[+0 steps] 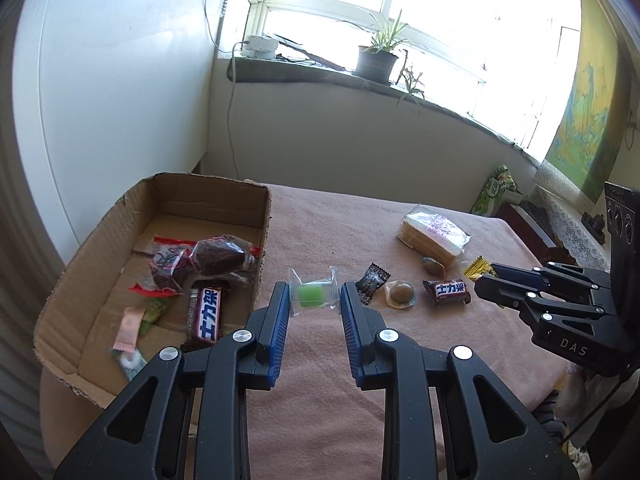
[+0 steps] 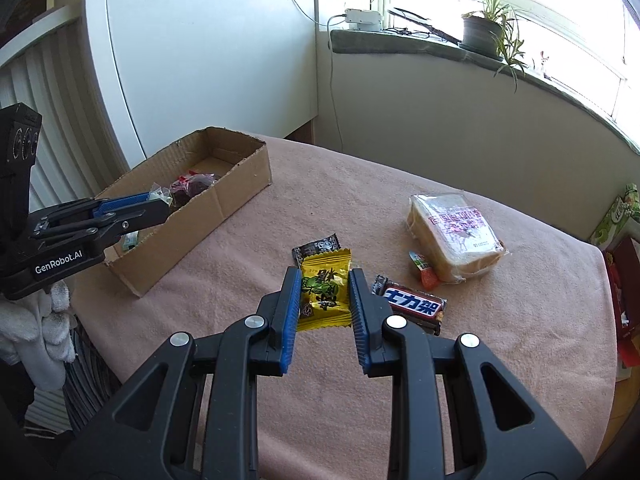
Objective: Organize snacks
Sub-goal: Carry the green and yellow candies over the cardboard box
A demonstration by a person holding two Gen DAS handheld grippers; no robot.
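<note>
1. your left gripper point(image 1: 314, 300) pinches a clear packet with a green sweet point(image 1: 313, 295) between its blue pads, above the pink cloth point(image 1: 320, 360).
2. your right gripper point(image 2: 325, 300) pinches a yellow sweet point(image 2: 325, 290).
3. just beyond lie a chocolate bar point(image 2: 414, 306), a dark sweet point(image 2: 318, 247) and a wrapped sandwich point(image 2: 456, 236).
4. to the left, the cardboard box point(image 1: 72, 280) holds more snacks.
</note>
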